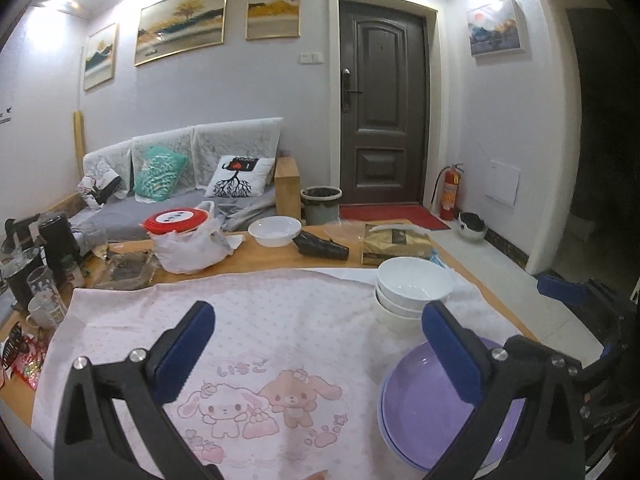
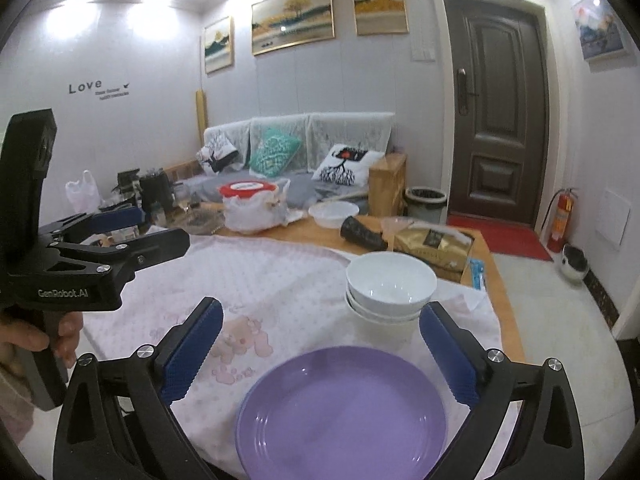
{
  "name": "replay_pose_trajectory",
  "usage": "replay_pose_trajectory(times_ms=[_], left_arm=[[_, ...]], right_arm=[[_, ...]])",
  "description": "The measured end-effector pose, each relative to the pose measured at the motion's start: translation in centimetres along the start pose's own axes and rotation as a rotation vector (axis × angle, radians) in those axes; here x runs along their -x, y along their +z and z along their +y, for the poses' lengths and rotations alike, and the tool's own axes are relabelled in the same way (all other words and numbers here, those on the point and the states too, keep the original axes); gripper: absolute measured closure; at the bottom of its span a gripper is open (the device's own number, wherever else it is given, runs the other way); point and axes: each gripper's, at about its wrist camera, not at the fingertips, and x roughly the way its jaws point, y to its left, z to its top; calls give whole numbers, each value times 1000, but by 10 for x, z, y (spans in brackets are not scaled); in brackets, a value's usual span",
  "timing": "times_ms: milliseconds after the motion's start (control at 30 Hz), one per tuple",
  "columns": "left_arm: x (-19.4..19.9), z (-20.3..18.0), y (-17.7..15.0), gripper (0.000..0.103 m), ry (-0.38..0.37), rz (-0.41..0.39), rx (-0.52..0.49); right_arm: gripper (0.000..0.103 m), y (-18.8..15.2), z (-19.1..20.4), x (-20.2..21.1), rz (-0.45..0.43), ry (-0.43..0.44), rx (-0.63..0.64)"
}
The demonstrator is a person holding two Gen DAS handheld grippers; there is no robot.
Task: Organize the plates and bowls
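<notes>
Right claw (image 2: 320, 344) open above purple plates (image 2: 340, 416), white bowls (image 2: 390, 284) beyond.

We count two stacked purple plates (image 2: 340, 412), three stacked white bowls (image 2: 390, 284) just behind them, one white bowl (image 2: 333, 213) farther behind.

Both cameras sit just behind their own claw, looking forward and slightly down across the wooden surface (image 1: 260, 258) toward the sofa and dark door on the far wall. The left wrist view hangs low over the pink cartoon-printed cloth (image 1: 256, 320), with the stacked purple round plates (image 1: 432, 412) at its lower right. The right wrist view stands to the right, the plates (image 2: 340, 412) centred close below. Both share the stacked white ceramic bowls (image 1: 414, 284) (image 2: 390, 280), and the right view catches the left claw (image 2: 160, 226) from the side.
</notes>
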Motion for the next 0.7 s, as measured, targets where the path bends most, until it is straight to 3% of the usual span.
replay_pose_trajectory(times_ms=[133,433,700], left_arm=[[-14,0,-1,0,-47,58,2],[-115,-10,14,2,-264,281,43],[-215,-44,28,30,-314,455,-38]], right_arm=[[2,-4,-2,-12,49,-14,5],[2,-9,-52,-85,201,-46,-21],[2,-13,-93,-161,378,9,0]])
